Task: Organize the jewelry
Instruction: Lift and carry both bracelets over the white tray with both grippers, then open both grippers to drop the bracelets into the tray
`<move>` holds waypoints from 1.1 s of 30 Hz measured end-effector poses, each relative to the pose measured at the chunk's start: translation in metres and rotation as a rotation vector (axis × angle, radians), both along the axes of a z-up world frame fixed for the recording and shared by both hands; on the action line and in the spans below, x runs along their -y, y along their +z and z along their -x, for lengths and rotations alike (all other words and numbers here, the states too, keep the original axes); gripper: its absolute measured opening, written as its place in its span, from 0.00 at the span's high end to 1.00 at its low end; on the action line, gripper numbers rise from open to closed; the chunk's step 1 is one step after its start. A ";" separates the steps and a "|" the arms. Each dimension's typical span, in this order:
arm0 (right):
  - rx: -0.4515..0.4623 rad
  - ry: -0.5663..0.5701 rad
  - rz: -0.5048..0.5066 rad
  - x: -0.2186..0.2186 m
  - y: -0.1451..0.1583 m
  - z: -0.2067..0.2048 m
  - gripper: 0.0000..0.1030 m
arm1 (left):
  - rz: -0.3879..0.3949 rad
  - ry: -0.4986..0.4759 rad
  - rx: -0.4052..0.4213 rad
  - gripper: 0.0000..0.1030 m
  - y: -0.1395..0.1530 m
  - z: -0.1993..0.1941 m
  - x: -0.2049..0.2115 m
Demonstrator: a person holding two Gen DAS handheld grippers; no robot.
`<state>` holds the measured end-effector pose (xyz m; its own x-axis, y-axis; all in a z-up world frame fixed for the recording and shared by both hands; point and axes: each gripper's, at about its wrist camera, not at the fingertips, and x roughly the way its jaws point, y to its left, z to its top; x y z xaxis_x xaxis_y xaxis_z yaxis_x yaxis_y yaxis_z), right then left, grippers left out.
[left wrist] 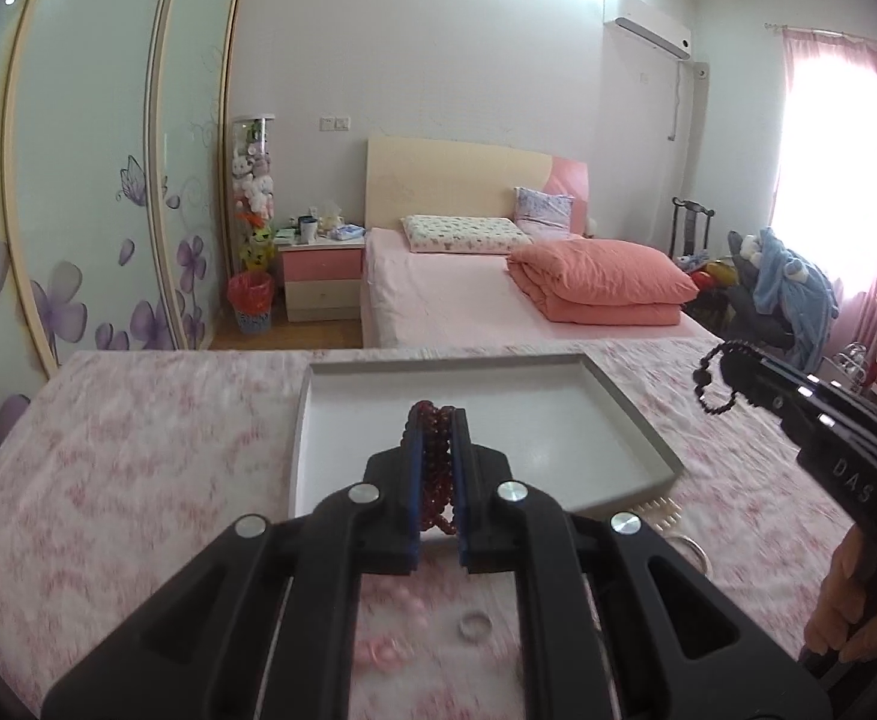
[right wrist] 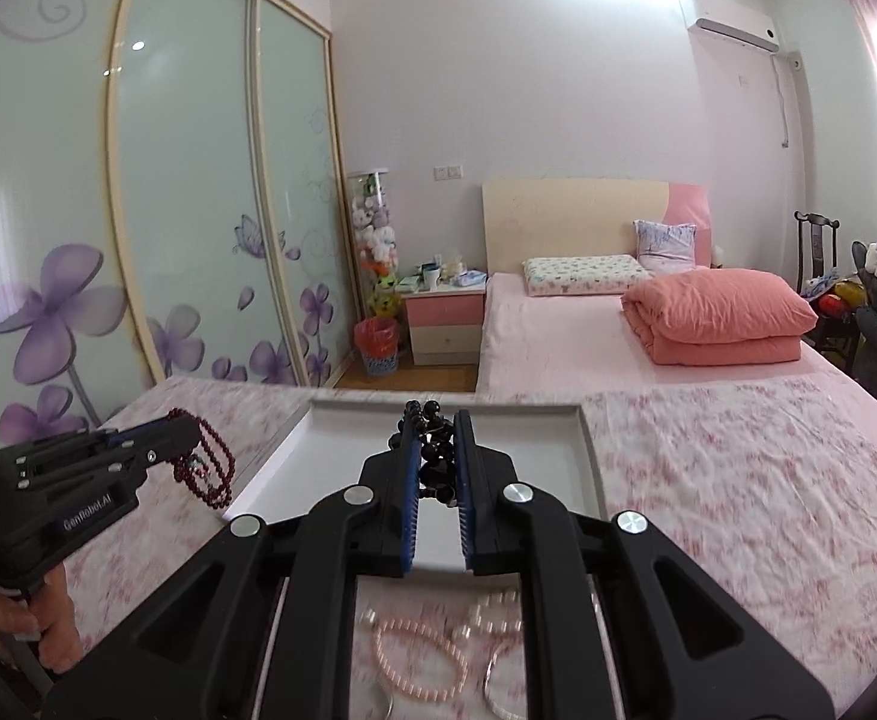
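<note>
A pink floral cloth [left wrist: 138, 450] covered the surface across the lower half of both views, and on it, at centre frame, sat a shallow white tray [left wrist: 630, 408] with grey walls, its floor bare in both views. In the left wrist view the left gripper [left wrist: 436, 420] filled the bottom centre, its jaws pressed together on a dark red bead string [left wrist: 435, 456] that was bunched between the blue pads, above the tray's near half in the picture. The right gripper [left wrist: 732, 363] entered from the right edge of that view, pinching a black bead bracelet [left wrist: 711, 378] that dangled in a loop over the cloth right of the tray; a hand [left wrist: 840, 612] gripped its handle at lower right. In the right wrist view the same black beads sat clamped between the pads at centre frame, in front of the tray. Below, near the bottom edge, lay a pink pearl bracelet [right wrist: 420, 654], a cluster of white pearls [right wrist: 492, 606] and a thin metal bangle [right wrist: 498, 690]. In the left wrist view a small silver ring [left wrist: 475, 626] rested on the cloth at lower centre, with blurred pink beads [left wrist: 402, 606] to its left.
</note>
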<state>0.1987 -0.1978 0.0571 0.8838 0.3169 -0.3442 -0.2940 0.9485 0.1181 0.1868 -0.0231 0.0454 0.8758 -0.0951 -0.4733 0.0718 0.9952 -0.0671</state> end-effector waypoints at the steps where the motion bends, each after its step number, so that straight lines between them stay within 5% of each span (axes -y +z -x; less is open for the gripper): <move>1: 0.000 -0.006 -0.001 0.000 0.000 -0.007 0.89 | -0.004 0.007 -0.002 0.91 -0.001 -0.010 0.000; 18: -0.169 -0.071 0.006 -0.016 -0.041 -0.128 0.88 | -0.023 0.045 -0.107 0.91 -0.039 -0.123 -0.001; 27: -0.270 -0.068 0.008 -0.021 -0.060 -0.159 0.88 | -0.015 0.052 -0.164 0.90 -0.059 -0.155 -0.002; 29: -0.299 -0.071 -0.007 -0.019 -0.061 -0.161 0.78 | -0.014 0.065 -0.162 0.85 -0.059 -0.158 -0.004; 31: -0.293 -0.086 -0.025 -0.013 -0.059 -0.159 0.50 | -0.007 0.074 -0.155 0.76 -0.056 -0.158 -0.008; 33: -0.276 -0.092 -0.025 -0.013 -0.057 -0.157 0.50 | -0.001 0.080 -0.147 0.73 -0.054 -0.156 -0.011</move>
